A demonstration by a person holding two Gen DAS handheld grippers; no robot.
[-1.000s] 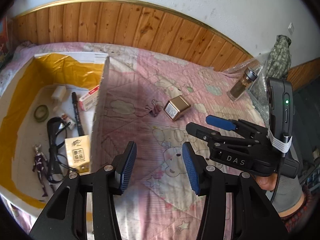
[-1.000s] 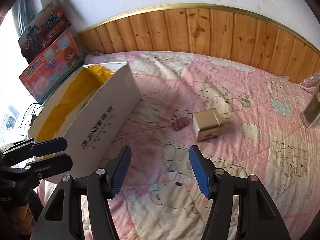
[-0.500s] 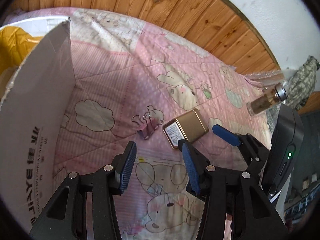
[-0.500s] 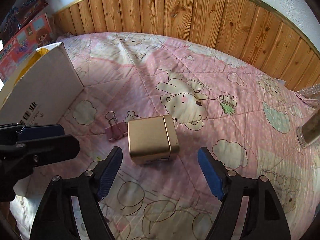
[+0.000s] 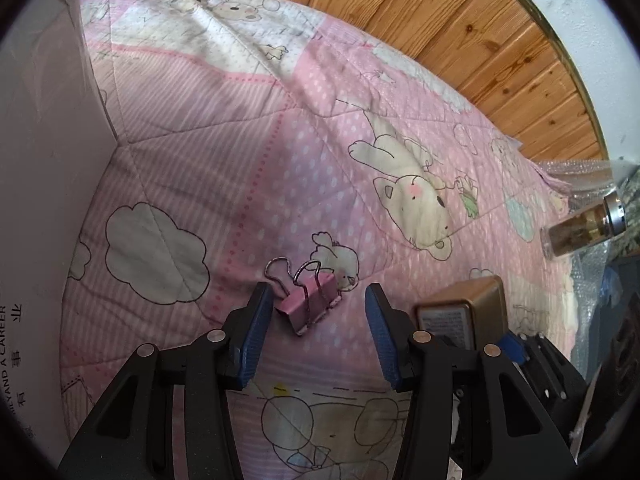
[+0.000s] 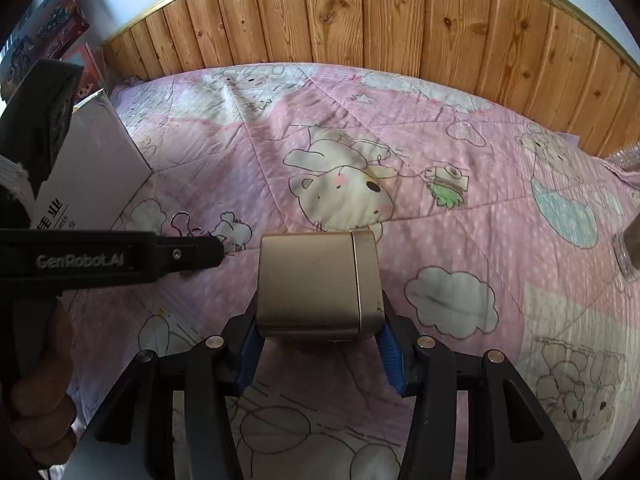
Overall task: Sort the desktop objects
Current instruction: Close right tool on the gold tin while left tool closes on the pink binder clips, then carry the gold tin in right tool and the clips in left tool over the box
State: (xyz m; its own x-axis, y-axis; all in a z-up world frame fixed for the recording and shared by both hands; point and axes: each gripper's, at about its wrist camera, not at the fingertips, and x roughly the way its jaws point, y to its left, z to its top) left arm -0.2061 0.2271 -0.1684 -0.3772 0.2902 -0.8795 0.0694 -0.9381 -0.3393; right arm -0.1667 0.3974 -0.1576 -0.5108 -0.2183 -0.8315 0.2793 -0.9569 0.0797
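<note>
The right gripper [image 6: 320,356] is closing its jaws around a gold metal tin [image 6: 318,284], a squat box with rounded corners, a brushed sheen and a lid seam down its right side. The ribbed blue pads [image 6: 388,354] sit at the tin's lower flanks; they look to be touching it, though the tin hides the contact line, so a firm clamp cannot be confirmed.

The left gripper [image 5: 316,336] is spread open, its pads clear of the pink binder clip [image 5: 310,306] that lies flat on the quilt between them, nearer the left pad [image 5: 254,332]. The clip is a folded pink metal body with two looped wire handles pointing away from the camera. In this view the tin [image 5: 460,312] lies just right of the clip, its printed label end facing the lens.

Both things rest on a pink quilted bedspread [image 5: 280,140], soft and stitched, printed with bears, clouds and dots. A white cardboard box [image 5: 44,200] with printed lettering stands at the left edge, close to the clip. A glass bottle [image 5: 584,228] with a metal cap and brownish contents is at the far right, well apart from the tin. Behind the bed runs knotty wooden panelling [image 6: 360,24] with a gilt trim under a white wall.
</note>
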